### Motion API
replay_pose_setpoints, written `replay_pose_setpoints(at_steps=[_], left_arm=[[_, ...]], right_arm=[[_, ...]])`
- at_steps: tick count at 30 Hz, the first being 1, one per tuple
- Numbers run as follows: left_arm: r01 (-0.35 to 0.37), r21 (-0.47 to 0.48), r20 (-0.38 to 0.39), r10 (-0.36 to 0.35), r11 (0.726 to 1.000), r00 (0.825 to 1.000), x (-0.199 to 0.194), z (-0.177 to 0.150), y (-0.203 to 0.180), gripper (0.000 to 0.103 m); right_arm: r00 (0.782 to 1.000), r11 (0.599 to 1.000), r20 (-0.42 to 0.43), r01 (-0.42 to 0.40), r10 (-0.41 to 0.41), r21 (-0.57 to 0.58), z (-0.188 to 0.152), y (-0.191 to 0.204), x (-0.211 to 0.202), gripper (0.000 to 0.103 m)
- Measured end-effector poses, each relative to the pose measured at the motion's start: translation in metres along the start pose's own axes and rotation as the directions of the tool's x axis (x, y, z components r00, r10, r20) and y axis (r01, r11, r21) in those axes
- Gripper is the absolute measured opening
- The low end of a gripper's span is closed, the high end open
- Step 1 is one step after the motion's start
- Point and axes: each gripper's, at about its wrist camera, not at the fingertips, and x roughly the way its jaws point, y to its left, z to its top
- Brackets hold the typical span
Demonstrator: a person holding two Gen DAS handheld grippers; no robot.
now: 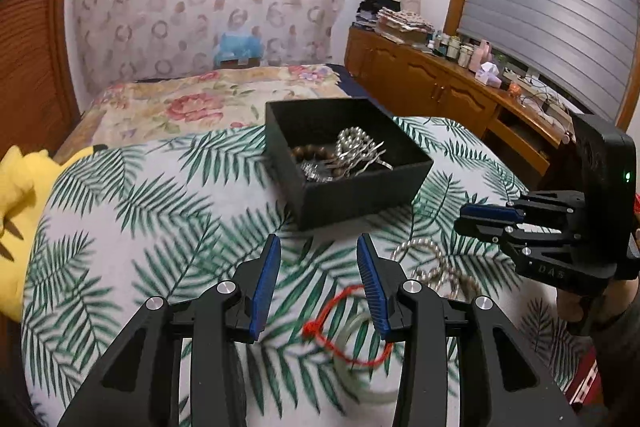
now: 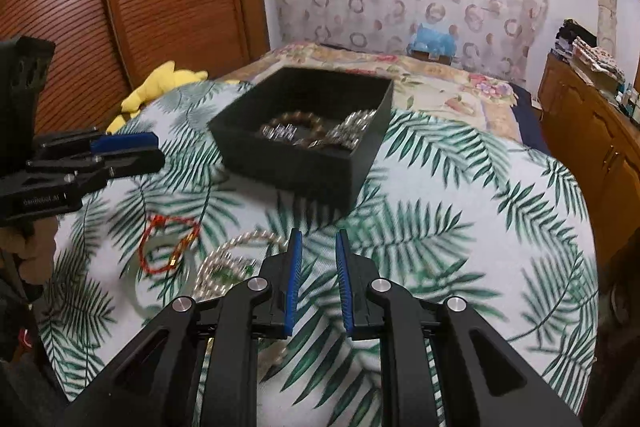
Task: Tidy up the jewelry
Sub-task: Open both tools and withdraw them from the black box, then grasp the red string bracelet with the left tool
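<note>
Red cord bracelet (image 1: pixel 347 327) lay on the bed just below the left tongs (image 1: pixel 318 247), released and empty; right tongs (image 2: pixel 318 241) also released, nearer the pearl strand (image 2: pixel 228 259). Black box (image 1: pixel 360 195) sat farther off.

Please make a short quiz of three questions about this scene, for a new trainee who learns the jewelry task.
1. True or false: the black box already holds some jewelry.
2. Which piece lies on the leaf-print cover nearest the left gripper?
A. brown bead bracelet
B. red cord bracelet
C. silver hair clip
3. Fill in: both the left gripper and the right gripper are ____, holding nothing.

Key:
1. True. A brown bead bracelet and silver pieces lie inside.
2. B. It lies over a pale bangle, beside the pearl strand.
3. open
</note>
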Motion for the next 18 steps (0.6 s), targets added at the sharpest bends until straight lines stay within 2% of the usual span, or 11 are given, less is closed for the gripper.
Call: replay_pose_setpoints(at_steps=[13, 18], left_arm=[[-0.012, -0.038, -0.023, 0.012, 0.999, 1.0, -0.022, -0.036, 0.006, 0.038], [0.006, -0.038, -0.039, -0.008, 0.999, 0.999, -0.028, -0.047, -0.002, 0.039]], right_arm=[[0.997, 1.0, -0.082, -0.002, 0.0, -0.027, -0.034, 0.016, 0.0, 0.019], [0.997, 0.999, -0.075, 0.011, -0.014, -0.035, -0.039, 0.019, -0.002, 0.018]])
